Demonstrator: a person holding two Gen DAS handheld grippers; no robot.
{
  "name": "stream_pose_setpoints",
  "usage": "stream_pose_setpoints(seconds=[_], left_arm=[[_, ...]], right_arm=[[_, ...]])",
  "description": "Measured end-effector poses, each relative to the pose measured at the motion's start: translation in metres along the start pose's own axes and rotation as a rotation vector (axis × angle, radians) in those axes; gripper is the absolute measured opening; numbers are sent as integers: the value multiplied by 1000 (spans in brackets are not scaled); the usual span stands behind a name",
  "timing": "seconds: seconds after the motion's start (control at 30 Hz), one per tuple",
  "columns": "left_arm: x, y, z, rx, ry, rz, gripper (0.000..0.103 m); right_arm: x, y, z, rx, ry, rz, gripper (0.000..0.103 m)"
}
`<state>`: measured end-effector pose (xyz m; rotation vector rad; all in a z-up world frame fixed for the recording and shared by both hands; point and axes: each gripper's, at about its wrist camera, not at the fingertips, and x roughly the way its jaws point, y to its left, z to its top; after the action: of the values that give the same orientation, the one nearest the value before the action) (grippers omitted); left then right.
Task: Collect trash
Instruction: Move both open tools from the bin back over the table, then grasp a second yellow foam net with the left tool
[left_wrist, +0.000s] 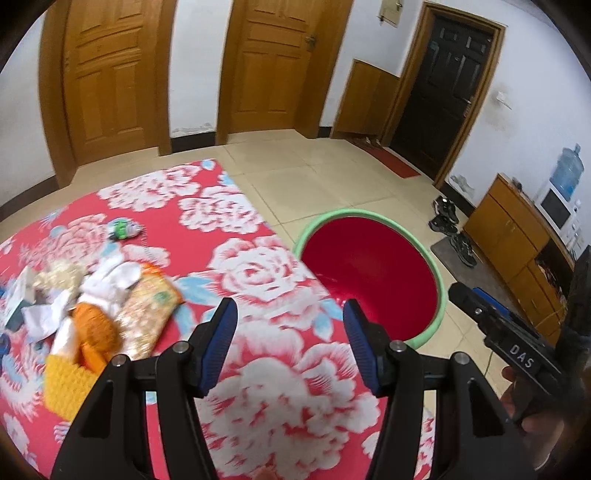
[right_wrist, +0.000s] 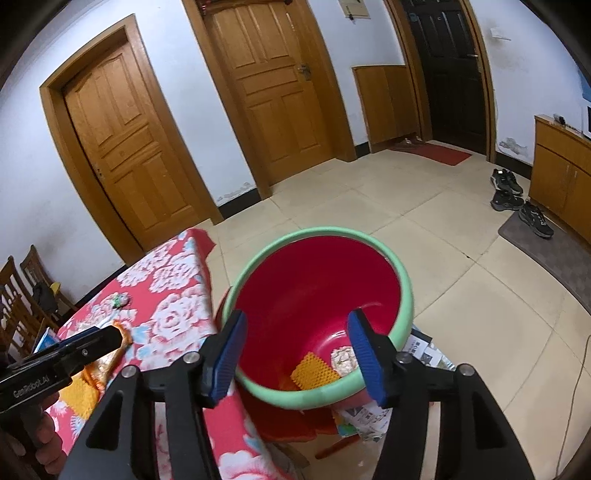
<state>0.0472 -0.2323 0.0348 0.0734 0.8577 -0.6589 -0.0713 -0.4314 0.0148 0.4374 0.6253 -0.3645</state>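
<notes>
- The bucket (right_wrist: 317, 310) stood just beside the table (left_wrist: 266, 258) edge, its wide mouth unblocked from above.
- The trash pile (left_wrist: 92, 302) crowded the table's left part.
- Bare cloth lay between pile and bucket.
- A small green wrapper (left_wrist: 123, 229) sat apart, farther back.

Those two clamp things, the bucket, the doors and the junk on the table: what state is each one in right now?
Left gripper: open, empty, over the tablecloth.
Right gripper: open, empty, above the bin.
Red bin: upright, some trash at the bottom.
Yellow mesh piece: inside the bin.
Trash pile: on the table, uncollected.
Green wrapper: alone on the table.
Wooden doors: shut.
</notes>
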Motion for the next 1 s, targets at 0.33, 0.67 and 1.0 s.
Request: stream_pose_setpoints(seconds=[0.33, 0.67, 1.0], left_arm=[[-34, 53, -14, -98, -34, 101, 59], [-53, 108, -36, -188, -23, 222, 59], [-52, 152, -57, -268, 22, 297, 59]], right_arm=[[-10, 35, -7, -43, 23, 66, 71], [-10, 67, -18, -87, 66, 116, 72], [-3, 87, -26, -115, 101, 130, 75]])
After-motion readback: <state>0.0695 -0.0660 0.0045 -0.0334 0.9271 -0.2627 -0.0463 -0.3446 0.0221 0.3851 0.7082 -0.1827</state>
